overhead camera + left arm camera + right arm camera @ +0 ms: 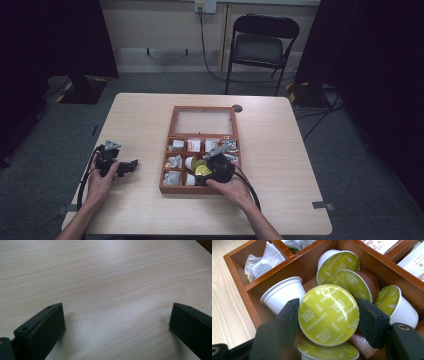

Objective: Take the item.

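Observation:
A wooden compartment box [163,172] sits in the middle of the table. My right gripper [204,170] reaches into its front middle compartment. In the right gripper view the right gripper [329,311] is shut on a capsule with a yellow-green foil lid [324,322], one pad on each side of its rim. Several more capsules [338,265] lie around it, and a white one [283,293] lies on its side. My left gripper [129,166] rests on the table left of the box. It is open, with bare wood between the jaws of the left gripper [117,315].
The box's glass lid [204,121] lies open flat behind the compartments. Tea bags [262,263] and paper sachets [412,262] fill neighbouring compartments. A small dark disc [237,108] lies by the lid's far right corner. A folding chair [262,42] stands beyond the table.

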Action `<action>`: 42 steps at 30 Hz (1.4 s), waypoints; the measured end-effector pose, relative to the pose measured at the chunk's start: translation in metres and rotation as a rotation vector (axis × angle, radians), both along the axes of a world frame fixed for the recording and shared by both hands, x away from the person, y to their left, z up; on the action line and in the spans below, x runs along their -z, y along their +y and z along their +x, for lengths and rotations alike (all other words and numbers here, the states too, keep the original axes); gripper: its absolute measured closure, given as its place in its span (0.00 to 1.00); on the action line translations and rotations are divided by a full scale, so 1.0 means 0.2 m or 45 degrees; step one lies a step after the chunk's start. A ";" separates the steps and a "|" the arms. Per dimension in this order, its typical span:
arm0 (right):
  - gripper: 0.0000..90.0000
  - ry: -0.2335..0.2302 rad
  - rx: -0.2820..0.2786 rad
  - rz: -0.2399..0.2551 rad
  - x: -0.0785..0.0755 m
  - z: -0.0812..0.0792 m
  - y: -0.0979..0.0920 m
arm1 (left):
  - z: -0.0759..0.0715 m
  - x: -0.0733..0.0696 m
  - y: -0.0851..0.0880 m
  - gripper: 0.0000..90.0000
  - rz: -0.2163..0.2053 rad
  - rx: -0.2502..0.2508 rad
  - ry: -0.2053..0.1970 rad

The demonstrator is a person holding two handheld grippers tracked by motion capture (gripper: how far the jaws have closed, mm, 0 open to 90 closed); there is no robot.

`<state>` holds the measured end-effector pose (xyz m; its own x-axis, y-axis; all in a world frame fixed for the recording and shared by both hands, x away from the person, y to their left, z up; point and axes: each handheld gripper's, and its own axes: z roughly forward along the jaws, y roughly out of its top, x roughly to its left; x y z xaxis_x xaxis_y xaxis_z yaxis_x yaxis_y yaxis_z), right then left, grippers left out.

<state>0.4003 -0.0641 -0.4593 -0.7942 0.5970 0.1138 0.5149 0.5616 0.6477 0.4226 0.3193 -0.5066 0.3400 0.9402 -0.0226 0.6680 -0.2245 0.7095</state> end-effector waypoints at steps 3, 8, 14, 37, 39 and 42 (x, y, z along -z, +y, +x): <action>0.42 -0.032 -0.005 0.029 -0.01 -0.01 0.00 | 0.00 0.00 0.00 0.00 0.000 0.000 0.001; 0.42 -0.035 -0.002 0.035 -0.01 -0.01 0.00 | 0.00 0.00 0.00 0.00 0.001 0.000 -0.001; 0.42 -0.045 0.009 0.053 -0.02 -0.01 -0.01 | 0.00 0.00 0.00 0.00 0.000 0.000 0.000; 0.42 -0.148 0.058 0.168 -0.16 -0.02 -0.09 | 0.00 0.00 0.00 0.00 0.001 -0.001 0.000; 0.42 -0.152 0.061 0.171 -0.16 -0.02 -0.10 | 0.00 0.00 0.00 0.00 0.002 -0.007 0.001; 0.42 -0.160 0.065 0.177 -0.17 -0.02 -0.11 | 0.00 0.00 0.00 0.00 0.001 -0.009 0.000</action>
<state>0.3966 -0.0852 -0.4247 -0.7762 0.6225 0.1001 0.4510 0.4372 0.7781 0.4225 0.3187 -0.5066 0.3331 0.9426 -0.0221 0.6699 -0.2201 0.7091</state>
